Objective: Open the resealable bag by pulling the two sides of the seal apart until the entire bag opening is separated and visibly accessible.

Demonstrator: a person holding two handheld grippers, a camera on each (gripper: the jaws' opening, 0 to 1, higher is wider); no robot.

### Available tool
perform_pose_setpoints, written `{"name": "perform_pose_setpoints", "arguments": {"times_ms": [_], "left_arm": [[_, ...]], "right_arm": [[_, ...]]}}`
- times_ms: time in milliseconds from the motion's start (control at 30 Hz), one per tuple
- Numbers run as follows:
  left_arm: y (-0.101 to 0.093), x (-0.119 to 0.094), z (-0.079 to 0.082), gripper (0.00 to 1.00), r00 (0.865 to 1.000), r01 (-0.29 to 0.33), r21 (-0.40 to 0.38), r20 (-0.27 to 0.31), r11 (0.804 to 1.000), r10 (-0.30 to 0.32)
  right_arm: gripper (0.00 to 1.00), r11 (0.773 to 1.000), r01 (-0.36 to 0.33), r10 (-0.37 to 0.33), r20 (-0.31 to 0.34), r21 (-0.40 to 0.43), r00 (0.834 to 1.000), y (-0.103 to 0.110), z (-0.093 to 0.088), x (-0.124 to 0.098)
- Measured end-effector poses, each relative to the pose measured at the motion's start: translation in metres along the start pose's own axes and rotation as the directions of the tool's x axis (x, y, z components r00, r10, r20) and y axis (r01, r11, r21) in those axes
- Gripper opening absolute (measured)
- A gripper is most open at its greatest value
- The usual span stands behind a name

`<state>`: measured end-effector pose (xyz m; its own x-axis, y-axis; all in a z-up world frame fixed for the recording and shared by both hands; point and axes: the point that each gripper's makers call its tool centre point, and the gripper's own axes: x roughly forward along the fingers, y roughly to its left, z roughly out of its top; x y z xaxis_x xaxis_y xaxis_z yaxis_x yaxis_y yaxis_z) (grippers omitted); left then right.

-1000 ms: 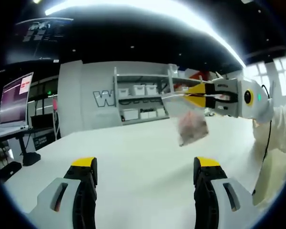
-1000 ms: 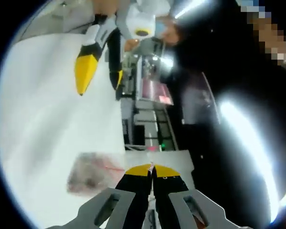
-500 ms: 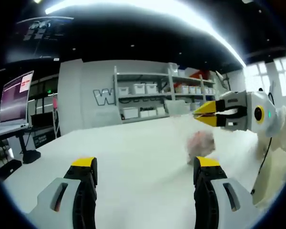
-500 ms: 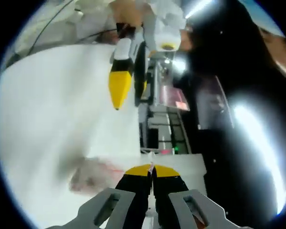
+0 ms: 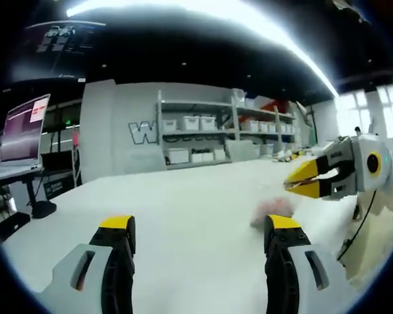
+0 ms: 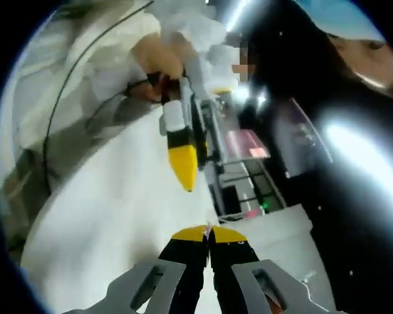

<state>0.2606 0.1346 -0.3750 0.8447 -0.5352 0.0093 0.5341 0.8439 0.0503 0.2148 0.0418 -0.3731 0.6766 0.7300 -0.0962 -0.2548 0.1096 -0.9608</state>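
The resealable bag (image 5: 273, 210) is a blurred clear pouch with pinkish contents, low over the white table (image 5: 183, 196). My right gripper (image 5: 293, 184) comes in from the right just above it, jaws closed. In the right gripper view its yellow-tipped jaws (image 6: 208, 233) are pressed together with a thin pale sliver of film between the tips; the pouch itself is hidden there. My left gripper (image 5: 200, 226) stands open over the table with nothing between its fingers, left of the bag. It also shows from the side (image 6: 188, 163), held in a hand (image 6: 154, 65).
Shelves with white bins (image 5: 203, 134) line the far wall, and a monitor (image 5: 23, 127) stands on a desk at the left. A person's pale sleeve (image 6: 105, 72) and a black cable (image 6: 65, 111) hang over the table's near side.
My right gripper has swung right and down with the bag, from shelf height to just above the table. The right gripper view has rolled toward the person. The left gripper stayed open.
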Motion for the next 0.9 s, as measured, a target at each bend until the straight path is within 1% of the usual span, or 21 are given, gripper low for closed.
{"name": "perform_pose_setpoints", "arguments": {"times_ms": [33, 100, 133, 200, 233, 333, 400, 433, 467, 500, 533, 567, 633, 667, 700, 733, 833, 900], "left_arm": [[-0.001, -0.002, 0.001, 0.78, 1.000, 0.001, 0.001, 0.001, 1.000, -0.001], [-0.002, -0.005, -0.001, 0.78, 1.000, 0.002, 0.013, -0.006, 1.000, -0.002], [-0.003, -0.007, -0.004, 0.78, 1.000, 0.003, 0.017, -0.013, 1.000, -0.002], [-0.005, -0.009, -0.007, 0.78, 1.000, 0.007, 0.014, -0.022, 1.000, -0.006], [-0.005, -0.011, -0.010, 0.78, 1.000, 0.007, 0.011, -0.027, 1.000, -0.007], [-0.006, -0.012, -0.018, 0.78, 0.999, 0.008, 0.005, -0.045, 1.000, -0.008], [-0.006, -0.013, -0.020, 0.78, 0.999, 0.009, 0.000, -0.051, 1.000, -0.009], [-0.006, -0.014, -0.020, 0.78, 0.999, 0.010, -0.002, -0.052, 1.000, -0.010], [-0.007, -0.015, -0.021, 0.78, 0.998, 0.011, -0.006, -0.055, 1.000, -0.011], [-0.007, -0.015, -0.021, 0.78, 0.998, 0.011, -0.007, -0.055, 1.000, -0.012], [-0.007, -0.016, -0.021, 0.78, 0.999, 0.013, -0.010, -0.053, 1.000, -0.013], [-0.007, -0.017, -0.020, 0.78, 0.999, 0.013, -0.012, -0.051, 1.000, -0.014], [-0.008, -0.018, -0.020, 0.78, 0.999, 0.014, -0.020, -0.047, 1.000, -0.015], [-0.008, -0.018, -0.019, 0.78, 0.999, 0.014, -0.021, -0.046, 1.000, -0.015], [-0.008, -0.018, -0.020, 0.78, 0.999, 0.014, -0.023, -0.046, 1.000, -0.015], [-0.008, -0.019, -0.020, 0.78, 0.999, 0.014, -0.026, -0.047, 1.000, -0.015], [-0.009, -0.020, -0.021, 0.77, 0.999, 0.013, -0.032, -0.048, 0.999, -0.014], [-0.008, -0.020, -0.022, 0.77, 0.999, 0.010, -0.035, -0.048, 0.999, -0.012]], "right_arm": [[0.00, 1.000, -0.005, 0.005, 0.003, 0.021, 1.000, 0.002, 0.001, 0.000], [0.00, 0.995, -0.032, 0.031, 0.017, 0.096, 0.999, 0.010, 0.005, 0.000], [0.00, 0.988, -0.042, 0.040, 0.020, 0.150, 0.999, 0.014, 0.006, 0.000], [0.00, 0.977, -0.063, 0.060, 0.020, 0.204, 0.998, 0.020, 0.006, -0.001], [0.00, 0.966, -0.076, 0.072, 0.028, 0.246, 0.997, 0.024, 0.008, -0.001], [0.00, 0.945, -0.106, 0.106, 0.017, 0.309, 0.994, 0.034, 0.006, -0.002], [0.00, 0.924, -0.115, 0.115, 0.022, 0.365, 0.993, 0.037, 0.007, -0.002], [0.00, 0.920, -0.116, 0.116, 0.023, 0.375, 0.993, 0.037, 0.007, -0.002], [0.00, 0.895, -0.124, 0.123, 0.030, 0.428, 0.992, 0.039, 0.008, -0.002], [0.00, 0.885, -0.127, 0.127, 0.030, 0.448, 0.991, 0.040, 0.007, -0.002], [0.00, 0.863, -0.131, 0.132, 0.033, 0.488, 0.991, 0.041, 0.008, -0.002], [0.00, 0.835, -0.140, 0.139, 0.043, 0.533, 0.989, 0.042, 0.009, -0.002], [0.07, 0.761, -0.155, 0.144, 0.069, 0.630, 0.987, 0.042, 0.012, -0.002], [0.12, 0.730, -0.158, 0.146, 0.074, 0.665, 0.987, 0.042, 0.012, -0.002], [0.13, 0.710, -0.157, 0.144, 0.077, 0.686, 0.987, 0.041, 0.012, -0.003], [0.12, 0.701, -0.150, 0.136, 0.077, 0.697, 0.988, 0.039, 0.010, -0.003], [0.11, 0.704, -0.142, 0.140, 0.060, 0.696, 0.988, 0.042, 0.007, -0.005], [0.11, 0.698, -0.142, 0.145, 0.056, 0.702, 0.988, 0.044, 0.007, -0.006]]}}
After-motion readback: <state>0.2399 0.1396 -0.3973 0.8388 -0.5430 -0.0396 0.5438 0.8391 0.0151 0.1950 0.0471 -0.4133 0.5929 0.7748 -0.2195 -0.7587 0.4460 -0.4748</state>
